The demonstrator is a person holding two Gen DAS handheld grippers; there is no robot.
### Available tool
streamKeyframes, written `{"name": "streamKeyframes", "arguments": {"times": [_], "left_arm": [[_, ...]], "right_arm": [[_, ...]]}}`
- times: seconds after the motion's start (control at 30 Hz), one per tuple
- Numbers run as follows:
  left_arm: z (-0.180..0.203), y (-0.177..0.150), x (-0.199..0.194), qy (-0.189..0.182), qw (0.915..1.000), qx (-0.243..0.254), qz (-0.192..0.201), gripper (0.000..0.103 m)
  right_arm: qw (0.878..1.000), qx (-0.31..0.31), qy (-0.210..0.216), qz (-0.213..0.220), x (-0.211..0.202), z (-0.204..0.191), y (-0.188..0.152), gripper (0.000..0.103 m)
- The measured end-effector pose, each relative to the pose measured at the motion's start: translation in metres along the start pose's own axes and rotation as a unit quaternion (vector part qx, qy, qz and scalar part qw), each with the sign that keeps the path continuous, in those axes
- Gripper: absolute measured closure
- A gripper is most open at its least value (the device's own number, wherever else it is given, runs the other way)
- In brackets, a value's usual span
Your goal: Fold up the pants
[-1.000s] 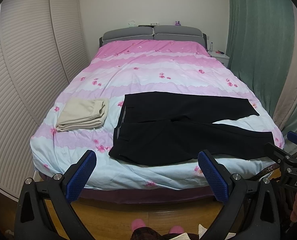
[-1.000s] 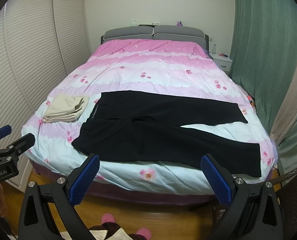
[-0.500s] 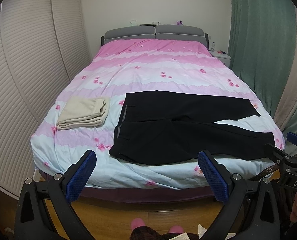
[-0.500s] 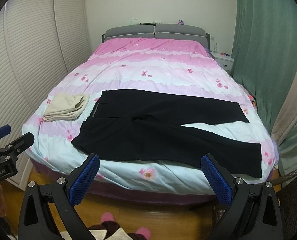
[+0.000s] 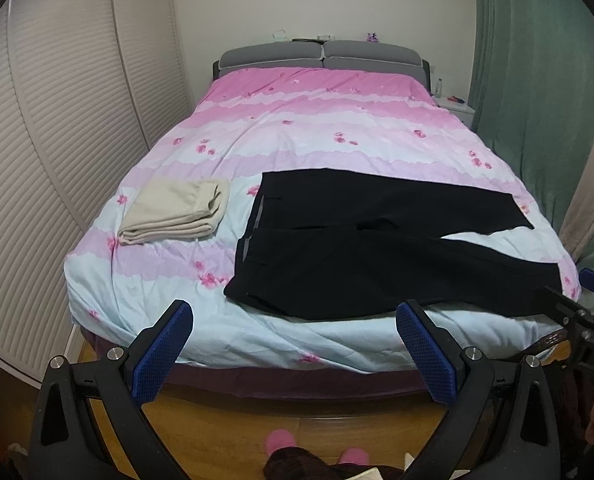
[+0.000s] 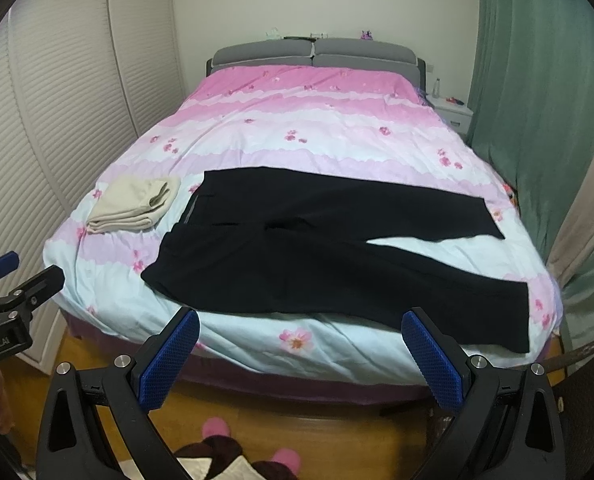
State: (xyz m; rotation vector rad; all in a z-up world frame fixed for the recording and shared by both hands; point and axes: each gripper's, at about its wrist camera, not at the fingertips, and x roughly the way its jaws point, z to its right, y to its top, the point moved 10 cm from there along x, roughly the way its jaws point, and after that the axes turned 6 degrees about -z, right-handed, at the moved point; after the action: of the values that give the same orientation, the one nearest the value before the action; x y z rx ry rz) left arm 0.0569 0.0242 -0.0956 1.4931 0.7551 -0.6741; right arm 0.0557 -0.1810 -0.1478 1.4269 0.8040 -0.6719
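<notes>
- A bedroom bed under a pink and pale-blue flowered duvet is filling the view, with louvred wardrobe doors on one side and a green curtain on the other.
- The black pants are lying flat across the near end of the duvet, unfolded, long axis running across the bed: waistband toward the wardrobe side, both legs stretching toward the curtain side and splaying apart.
- The near leg's cuff is sitting right at the bed's corner, ahead of the right gripper; the waistband corner is lying ahead of the left gripper. So, as I judge it, each hand is nearest its own end.
- Both grippers are hovering over the wooden floor short of the bed, blue-padded fingers spread wide, holding nothing, well apart from the fabric.
- A folded beige garment is resting beside the waistband, not touching it.
- The black cloth is swallowing detail: seams and pockets are hard to make out, and the crotch folds are only faintly showing.
- Pink slippers are peeking in at the bottom edge, mostly cut off.
</notes>
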Motion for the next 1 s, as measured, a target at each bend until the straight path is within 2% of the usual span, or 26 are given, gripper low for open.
{"name": "streamKeyframes", "arguments": {"times": [0.17,0.27,0.4,0.47,0.63,0.8,0.87,0.97,1.0], "left_arm": [[-0.018,-0.015,0.037,-0.004,0.9999,-0.01,-0.012,0.0],[-0.028,-0.019,0.065,-0.009,0.9992,-0.022,-0.033,0.0],[-0.039,-0.022,0.118,-0.003,0.9971,-0.023,-0.072,0.0],[-0.044,-0.023,0.148,-0.009,0.9951,-0.028,-0.095,0.0],[-0.051,-0.024,0.227,-0.024,0.9846,-0.049,-0.166,0.0],[-0.058,-0.037,0.303,-0.046,0.9628,-0.101,-0.246,0.001],[-0.059,-0.047,0.328,-0.063,0.9486,-0.127,-0.283,0.006],[-0.061,-0.057,0.358,-0.091,0.9278,-0.17,-0.32,0.006],[-0.061,-0.06,0.365,-0.094,0.9235,-0.177,-0.327,0.007]], "right_arm": [[0.999,0.016,0.021,-0.026,0.036,-0.001,-0.018,0.001],[0.999,0.026,0.015,-0.037,0.063,0.005,-0.029,0.001],[0.996,0.049,0.011,-0.07,0.11,0.015,-0.044,0.001],[0.994,0.067,0.022,-0.086,0.134,0.018,-0.05,0.001],[0.985,0.098,0.021,-0.137,0.197,0.022,-0.058,0.001],[0.972,0.137,0.024,-0.189,0.252,0.025,-0.059,0.003],[0.964,0.154,0.024,-0.214,0.276,0.026,-0.06,0.005],[0.951,0.179,0.021,-0.249,0.305,0.027,-0.064,0.01],[0.948,0.186,0.024,-0.257,0.312,0.026,-0.064,0.013]]}}
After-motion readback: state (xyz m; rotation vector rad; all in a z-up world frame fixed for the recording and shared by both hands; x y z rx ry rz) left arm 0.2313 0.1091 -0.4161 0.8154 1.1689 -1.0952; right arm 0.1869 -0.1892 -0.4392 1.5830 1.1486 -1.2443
